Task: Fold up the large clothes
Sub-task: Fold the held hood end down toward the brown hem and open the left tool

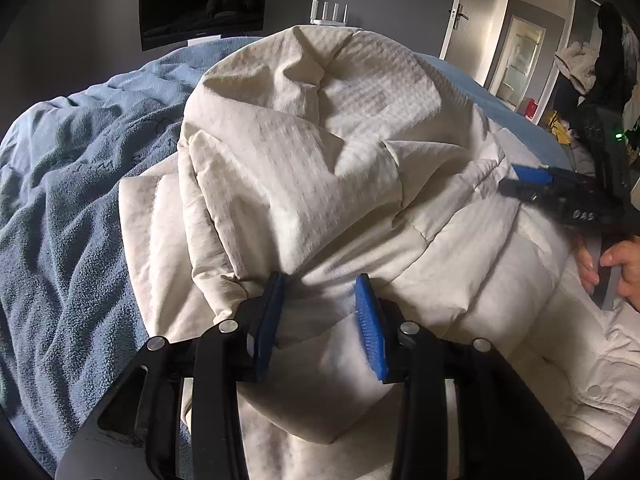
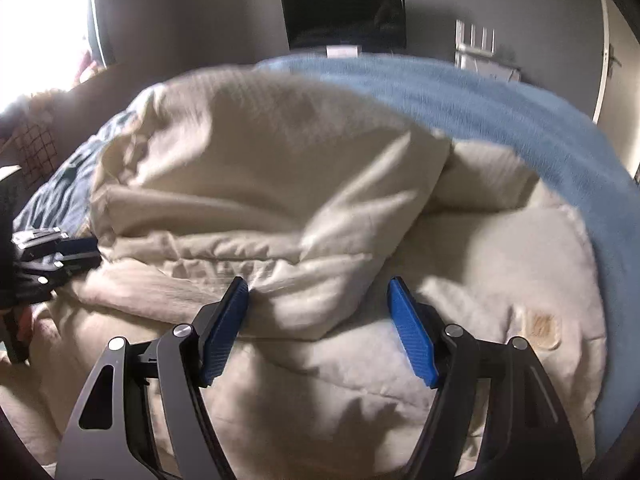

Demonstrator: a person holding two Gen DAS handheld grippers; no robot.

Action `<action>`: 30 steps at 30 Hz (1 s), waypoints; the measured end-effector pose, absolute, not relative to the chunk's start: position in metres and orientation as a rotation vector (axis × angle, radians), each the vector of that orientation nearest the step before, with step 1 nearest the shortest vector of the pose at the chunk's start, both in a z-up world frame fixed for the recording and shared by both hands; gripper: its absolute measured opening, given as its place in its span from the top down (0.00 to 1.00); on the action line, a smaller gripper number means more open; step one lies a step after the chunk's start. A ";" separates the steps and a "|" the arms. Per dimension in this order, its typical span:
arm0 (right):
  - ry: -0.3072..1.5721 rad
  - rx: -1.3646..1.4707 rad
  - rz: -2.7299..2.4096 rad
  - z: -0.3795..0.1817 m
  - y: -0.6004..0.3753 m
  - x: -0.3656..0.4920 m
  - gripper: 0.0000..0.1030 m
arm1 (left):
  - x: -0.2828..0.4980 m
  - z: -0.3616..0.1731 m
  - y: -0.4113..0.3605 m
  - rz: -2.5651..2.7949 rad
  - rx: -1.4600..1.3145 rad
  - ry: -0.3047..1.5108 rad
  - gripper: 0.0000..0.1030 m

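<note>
A large cream puffy coat (image 1: 320, 168) lies bunched on a blue blanket (image 1: 72, 184); it also shows in the right wrist view (image 2: 280, 200). My left gripper (image 1: 322, 286) stands open with a fold of the coat between its blue pads, not clamped. My right gripper (image 2: 318, 292) is open wide, its pads to either side of a coat fold. The right gripper also shows at the right edge of the left wrist view (image 1: 532, 184), over the coat. The left gripper shows at the left edge of the right wrist view (image 2: 80, 252).
A dark wall screen (image 1: 202, 6) and a white router (image 1: 329, 12) are behind the bed. A door (image 1: 468, 16) and piled clothes (image 1: 580, 64) are at the right. A bright window (image 2: 40, 20) is at the left.
</note>
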State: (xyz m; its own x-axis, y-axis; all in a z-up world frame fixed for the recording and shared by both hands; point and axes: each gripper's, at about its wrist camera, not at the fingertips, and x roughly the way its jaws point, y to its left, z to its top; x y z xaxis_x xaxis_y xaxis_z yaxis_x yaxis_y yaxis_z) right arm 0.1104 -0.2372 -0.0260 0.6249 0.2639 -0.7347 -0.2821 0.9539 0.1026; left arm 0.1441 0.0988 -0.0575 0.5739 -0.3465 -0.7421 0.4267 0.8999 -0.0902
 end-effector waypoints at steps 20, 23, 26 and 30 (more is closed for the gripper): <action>0.980 -0.020 0.275 -0.027 -0.257 0.063 0.33 | 0.133 -0.058 0.084 -0.392 0.226 0.818 0.64; 0.950 -0.025 0.251 -0.014 -0.253 0.056 0.33 | 0.128 -0.057 0.080 -0.371 0.256 0.800 0.63; 0.832 0.007 0.256 0.019 -0.259 0.033 0.23 | 0.118 -0.049 0.075 -0.360 0.286 0.767 0.59; 0.693 0.039 0.247 0.069 -0.273 0.003 0.07 | 0.100 -0.026 0.076 -0.362 0.262 0.712 0.12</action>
